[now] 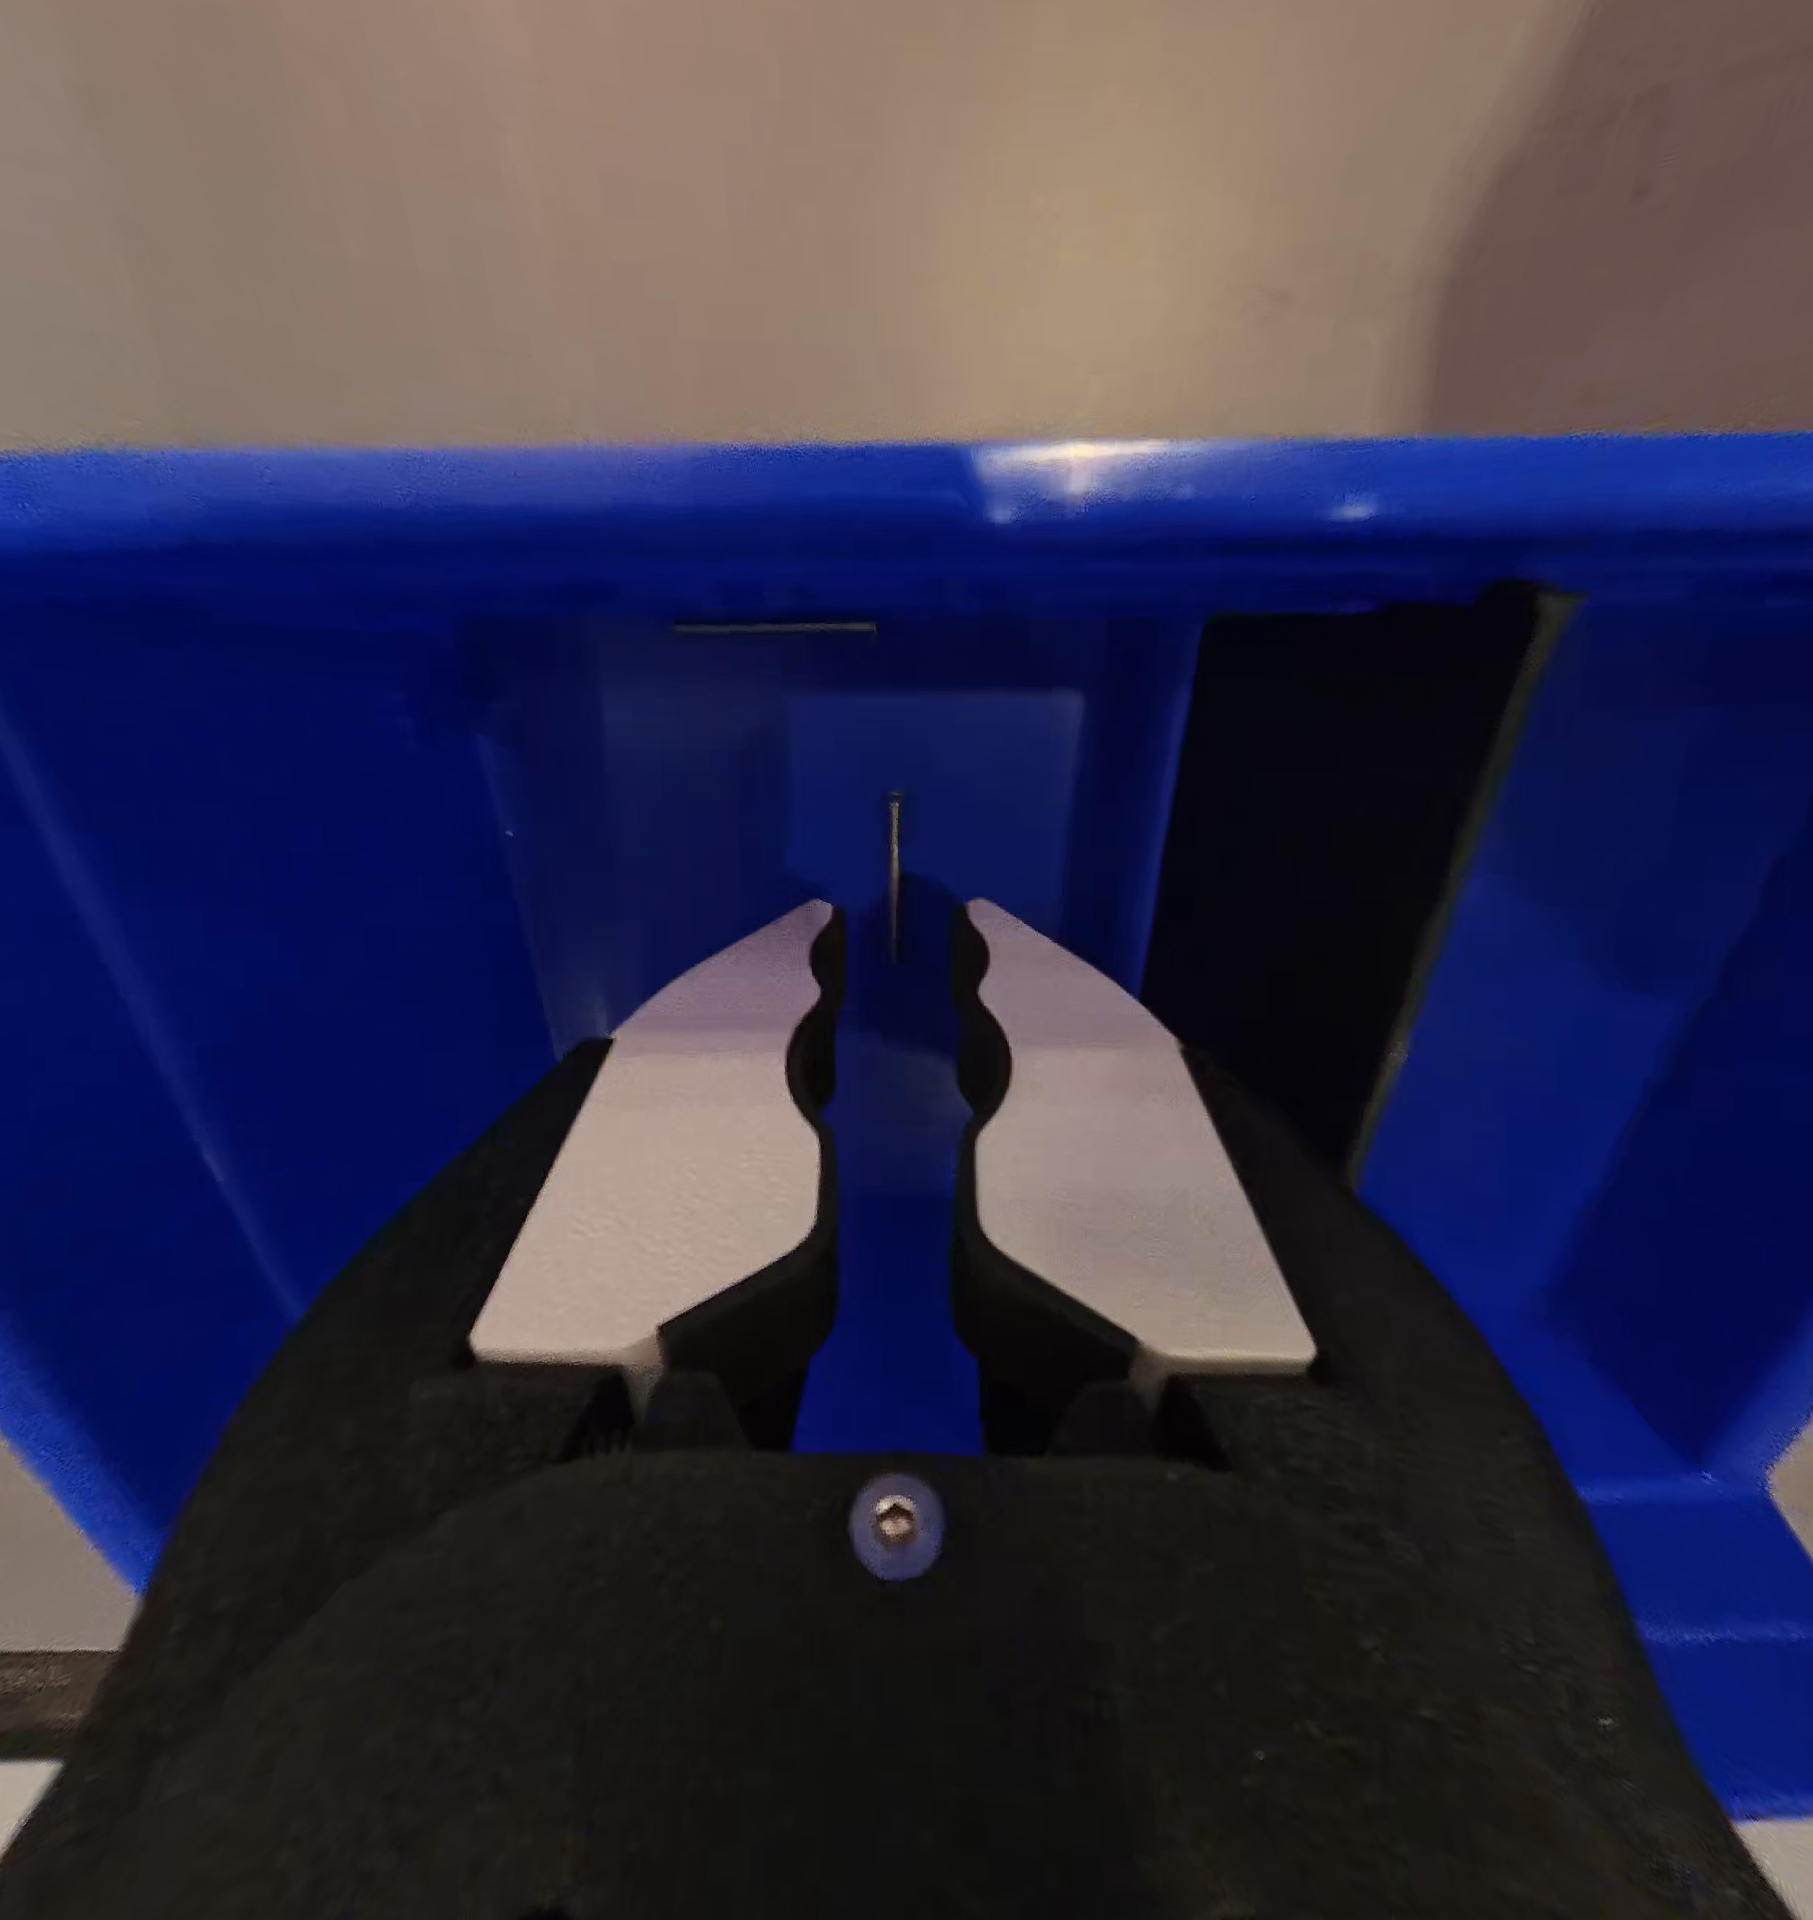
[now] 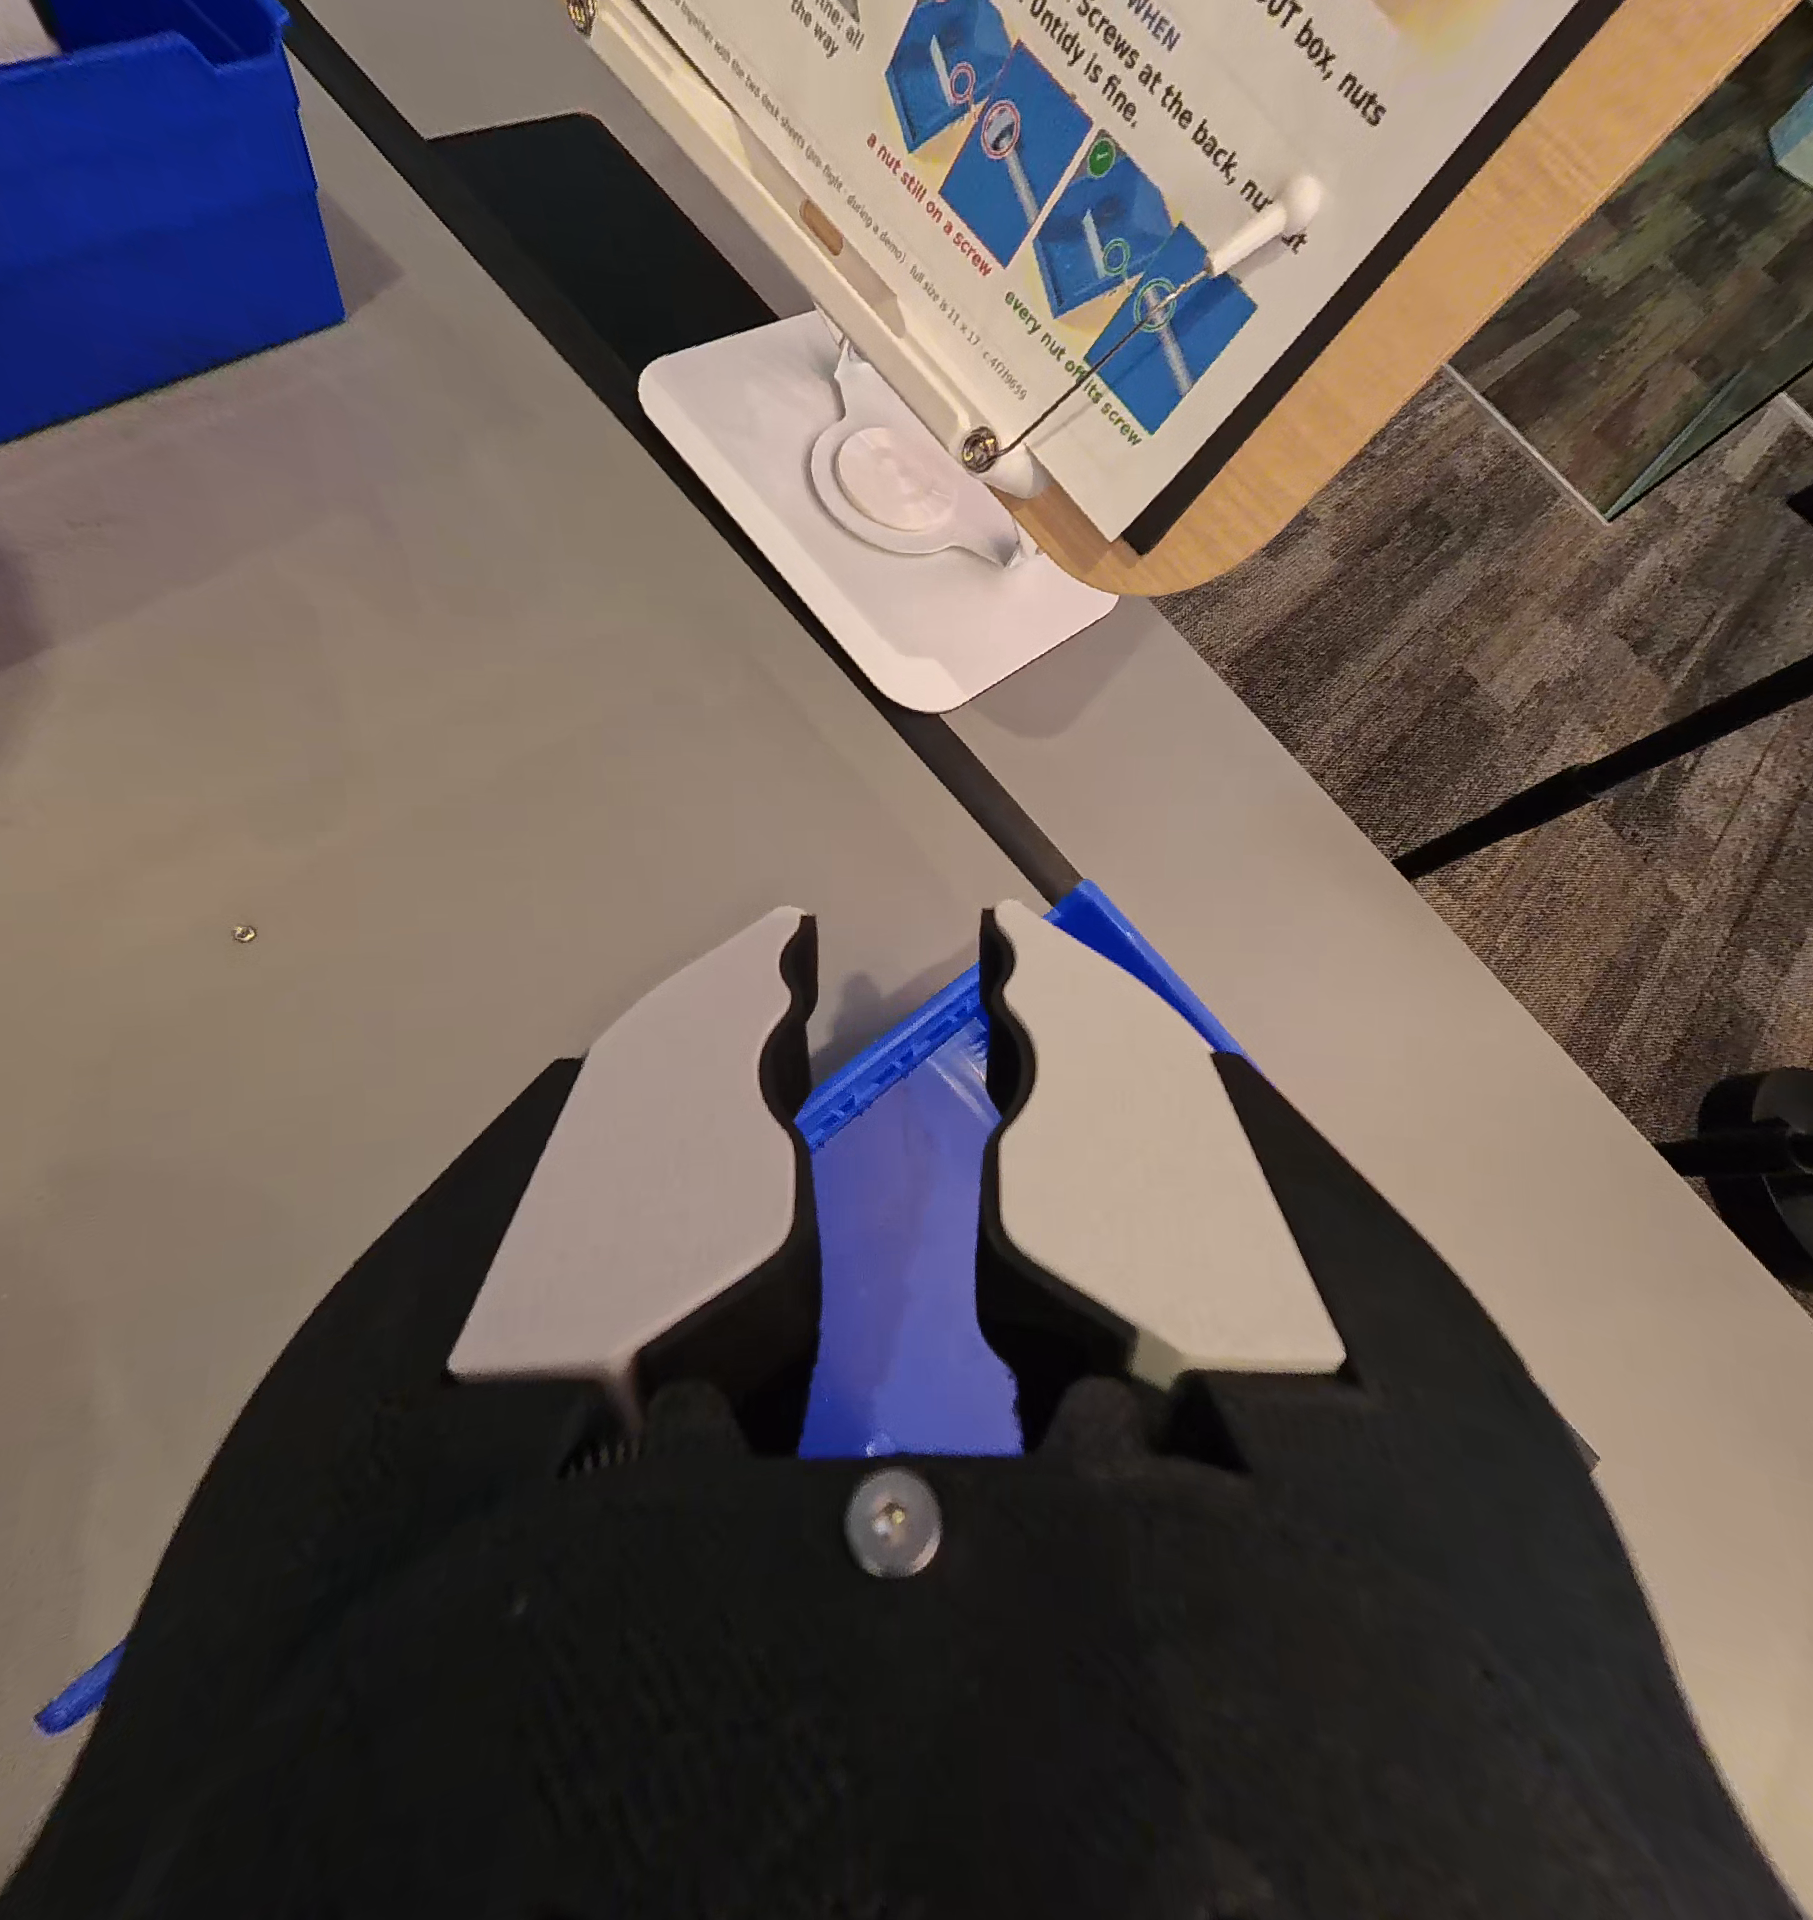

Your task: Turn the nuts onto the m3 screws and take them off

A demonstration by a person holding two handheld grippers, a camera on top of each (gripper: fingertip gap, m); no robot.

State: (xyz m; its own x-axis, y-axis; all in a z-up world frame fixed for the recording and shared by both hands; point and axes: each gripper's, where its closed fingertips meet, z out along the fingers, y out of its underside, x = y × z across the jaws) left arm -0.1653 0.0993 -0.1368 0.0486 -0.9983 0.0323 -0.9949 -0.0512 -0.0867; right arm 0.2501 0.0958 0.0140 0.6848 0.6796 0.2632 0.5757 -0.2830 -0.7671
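In the left wrist view my left gripper (image 1: 900, 920) reaches into a blue bin (image 1: 258, 831), jaws a little apart and empty. A thin screw (image 1: 894, 873) lies on the bin floor straight ahead, its near end showing in the gap between the fingertips, not gripped. A second thin screw (image 1: 774, 628) lies crosswise by the back wall. In the right wrist view my right gripper (image 2: 897, 925) is open and empty above another blue bin (image 2: 886, 1065). A small nut (image 2: 244, 933) lies on the grey table (image 2: 466, 675) to its left.
A black divider (image 1: 1338, 831) stands at the right inside the left bin. In the right wrist view a third blue bin (image 2: 123, 229) stands at the far left, a white stand (image 2: 881, 540) holds an instruction sheet (image 2: 1089, 208), and the table edge drops to carpet at right. One gripper's finger ends stand about 45 cm off the other's.
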